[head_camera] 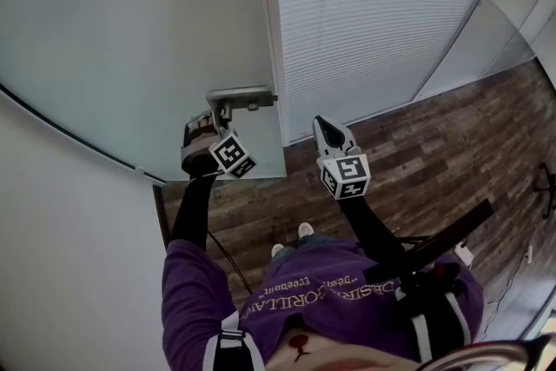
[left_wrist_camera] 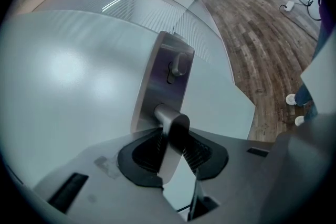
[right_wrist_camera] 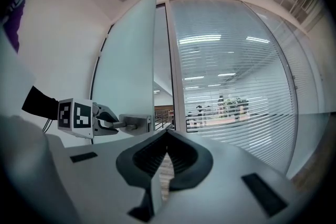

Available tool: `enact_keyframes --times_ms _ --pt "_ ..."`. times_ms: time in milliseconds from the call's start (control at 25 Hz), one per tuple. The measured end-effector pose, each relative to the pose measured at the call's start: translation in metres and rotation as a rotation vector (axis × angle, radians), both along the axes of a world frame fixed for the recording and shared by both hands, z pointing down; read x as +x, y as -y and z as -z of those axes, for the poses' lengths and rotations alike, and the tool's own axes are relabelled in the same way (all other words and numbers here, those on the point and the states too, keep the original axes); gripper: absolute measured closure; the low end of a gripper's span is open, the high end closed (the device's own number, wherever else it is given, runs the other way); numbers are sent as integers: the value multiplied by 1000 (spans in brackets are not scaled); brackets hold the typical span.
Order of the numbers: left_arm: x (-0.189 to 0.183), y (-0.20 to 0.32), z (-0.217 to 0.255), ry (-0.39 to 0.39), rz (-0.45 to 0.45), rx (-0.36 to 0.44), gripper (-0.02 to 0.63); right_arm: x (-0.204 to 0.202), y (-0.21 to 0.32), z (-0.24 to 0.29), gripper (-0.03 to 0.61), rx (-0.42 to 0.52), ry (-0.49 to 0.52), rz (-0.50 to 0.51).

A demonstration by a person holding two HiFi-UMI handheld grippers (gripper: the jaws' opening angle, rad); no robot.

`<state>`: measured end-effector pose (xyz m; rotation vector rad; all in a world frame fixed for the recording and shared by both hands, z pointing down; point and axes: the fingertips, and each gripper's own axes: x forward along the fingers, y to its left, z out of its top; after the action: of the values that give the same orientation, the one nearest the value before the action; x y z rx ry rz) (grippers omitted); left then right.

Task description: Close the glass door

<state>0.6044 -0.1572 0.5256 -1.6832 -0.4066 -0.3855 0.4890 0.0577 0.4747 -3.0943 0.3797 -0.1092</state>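
The frosted glass door (head_camera: 130, 30) stands ajar, its free edge a little short of the white door frame (head_camera: 268, 22). A metal lever handle (head_camera: 239, 96) sticks out near that edge. My left gripper (head_camera: 217, 115) is shut on the lever; in the left gripper view the lever (left_wrist_camera: 170, 131) runs between the ribbed pads, below its steel lock plate (left_wrist_camera: 165, 76). My right gripper (head_camera: 323, 124) hangs in the air to the right of the door's edge, shut and holding nothing. The right gripper view shows the door (right_wrist_camera: 128, 60), the gap by the frame and the left gripper (right_wrist_camera: 107, 122) on the handle (right_wrist_camera: 131, 123).
Right of the frame runs a glass wall with white blinds (head_camera: 373, 13). A white wall (head_camera: 61, 213) is at my left. Underfoot is a dark wooden floor (head_camera: 434, 161) with the person's shoes (head_camera: 291, 232). A black bar-like object (head_camera: 443, 243) is near my right side.
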Motion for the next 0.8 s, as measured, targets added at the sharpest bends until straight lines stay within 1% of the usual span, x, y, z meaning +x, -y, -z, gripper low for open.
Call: enact_keyframes --times_ms 80,160,280,400,480,600,720,800 --pt "24 -9 11 7 8 7 519 22 -12 6 588 9 17 1" --pt "41 -14 21 24 12 14 520 35 -19 13 588 13 31 5" --pt "49 -18 27 36 4 21 518 38 -25 18 588 17 37 1" --pt "48 -17 39 23 2 20 519 35 -25 27 588 23 31 -16" --pt "49 -16 31 19 0 14 520 36 -24 17 588 24 33 -28" --pt "61 -21 14 27 -4 10 520 47 -24 2 588 22 45 -42" --pt "67 -23 13 39 -3 15 520 57 -17 7 588 20 38 -40" --pt "69 -24 15 33 -9 14 520 60 -12 10 588 20 30 -40"
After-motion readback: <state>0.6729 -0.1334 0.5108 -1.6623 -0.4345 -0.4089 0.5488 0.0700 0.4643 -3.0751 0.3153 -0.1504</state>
